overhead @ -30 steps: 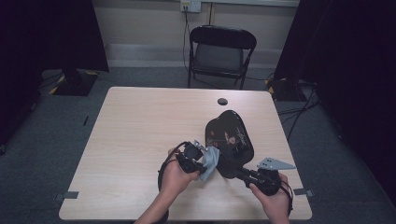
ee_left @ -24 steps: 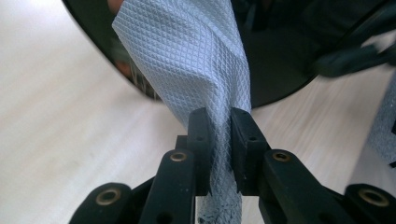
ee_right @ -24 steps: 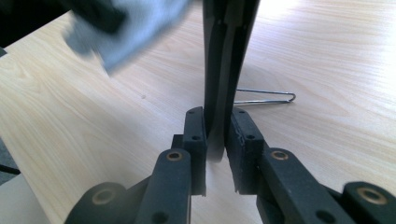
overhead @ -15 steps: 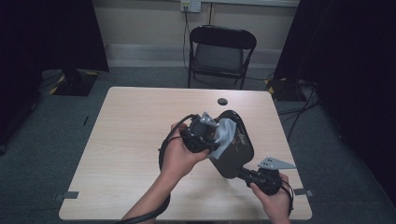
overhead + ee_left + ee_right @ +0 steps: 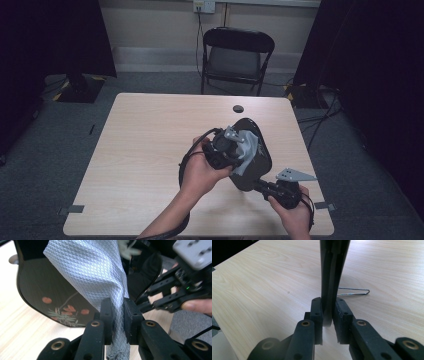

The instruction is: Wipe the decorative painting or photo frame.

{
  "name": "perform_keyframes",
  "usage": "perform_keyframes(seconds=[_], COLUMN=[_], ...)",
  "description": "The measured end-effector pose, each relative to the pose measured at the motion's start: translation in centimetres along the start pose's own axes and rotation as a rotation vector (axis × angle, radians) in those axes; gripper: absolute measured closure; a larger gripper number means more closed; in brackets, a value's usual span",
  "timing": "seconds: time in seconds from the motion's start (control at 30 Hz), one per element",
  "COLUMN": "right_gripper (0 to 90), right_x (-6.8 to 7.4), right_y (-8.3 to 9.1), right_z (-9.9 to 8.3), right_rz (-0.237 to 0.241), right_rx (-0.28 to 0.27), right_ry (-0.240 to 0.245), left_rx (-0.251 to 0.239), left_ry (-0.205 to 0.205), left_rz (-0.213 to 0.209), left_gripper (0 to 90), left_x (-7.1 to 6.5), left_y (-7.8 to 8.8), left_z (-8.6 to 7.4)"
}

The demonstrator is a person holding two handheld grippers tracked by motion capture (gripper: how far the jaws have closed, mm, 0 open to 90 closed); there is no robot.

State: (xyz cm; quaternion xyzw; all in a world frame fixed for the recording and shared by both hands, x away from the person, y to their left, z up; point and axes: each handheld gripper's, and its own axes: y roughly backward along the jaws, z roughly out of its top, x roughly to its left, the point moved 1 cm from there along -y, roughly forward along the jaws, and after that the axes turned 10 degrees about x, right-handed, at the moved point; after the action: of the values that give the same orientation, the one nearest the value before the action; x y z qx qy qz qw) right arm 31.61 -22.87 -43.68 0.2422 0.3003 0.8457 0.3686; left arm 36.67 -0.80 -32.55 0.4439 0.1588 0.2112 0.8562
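While my right tongs (image 5: 327, 315) pinch the near rim of the black tray (image 5: 257, 155) and stand it on edge above the right half of the counter (image 5: 150, 150), its painted face is turned so it can be wiped. My left tongs (image 5: 117, 312) are pressed together on a bunched grey cloth (image 5: 95, 272), which drapes against that face beside the orange flower pattern (image 5: 67, 310). Holding the rim keeps the tray steady under the rubbing, I judge.
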Motion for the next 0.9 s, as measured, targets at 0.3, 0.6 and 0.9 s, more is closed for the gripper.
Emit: perform_keyframes(seconds=[0.3, 0.6, 0.9], right_gripper=[79.6, 79.6, 79.6], right_x=[0.0, 0.1, 0.0], right_y=[-0.1, -0.1, -0.1], right_z=[0.1, 0.1, 0.1], right_rz=[-0.001, 0.000, 0.000], right_rx=[0.002, 0.002, 0.002], right_ry=[-0.001, 0.002, 0.002], left_rx=[0.032, 0.076, 0.129], left_ry=[0.034, 0.081, 0.121], left_rz=[-0.002, -0.021, -0.025], left_gripper=[79.5, 79.5, 79.6], left_x=[0.7, 1.7, 2.4], left_y=[-2.4, -5.2, -7.9], left_z=[-2.0, -4.5, -6.6])
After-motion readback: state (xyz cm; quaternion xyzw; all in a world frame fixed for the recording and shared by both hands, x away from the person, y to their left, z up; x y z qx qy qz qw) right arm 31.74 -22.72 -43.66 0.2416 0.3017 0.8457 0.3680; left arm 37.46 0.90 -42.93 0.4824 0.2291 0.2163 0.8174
